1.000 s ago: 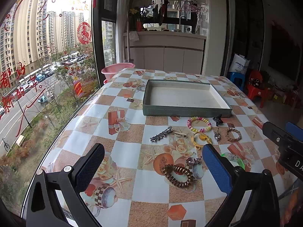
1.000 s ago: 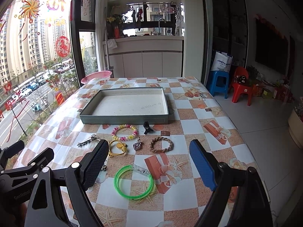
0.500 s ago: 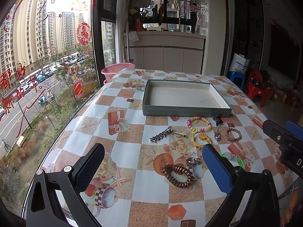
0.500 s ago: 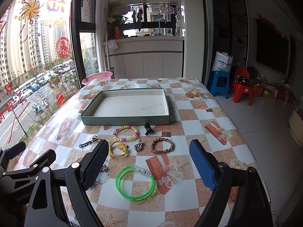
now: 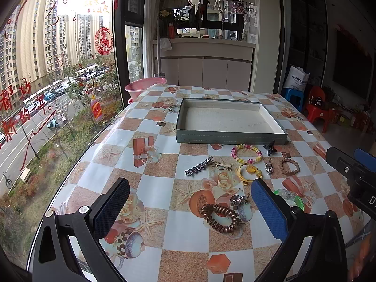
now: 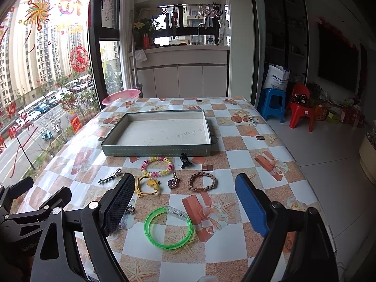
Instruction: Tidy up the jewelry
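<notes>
While the green bangle (image 6: 168,228) lies flat on the tabletop (image 6: 237,155), directly ahead between the right claw (image 6: 185,209) pads, both claws stand apart and empty; the left claw (image 5: 188,208) faces a coiled hair tie (image 5: 220,218), with the tray (image 6: 155,151) beyond.

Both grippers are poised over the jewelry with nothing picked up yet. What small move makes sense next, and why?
Probably lower the right gripper onto the green bangle. Its jaws stand open and empty, the bangle lies flat right between and below them, nearest of all the pieces, and the tray is empty. The left gripper, also open, could take the coiled hair tie.
</notes>
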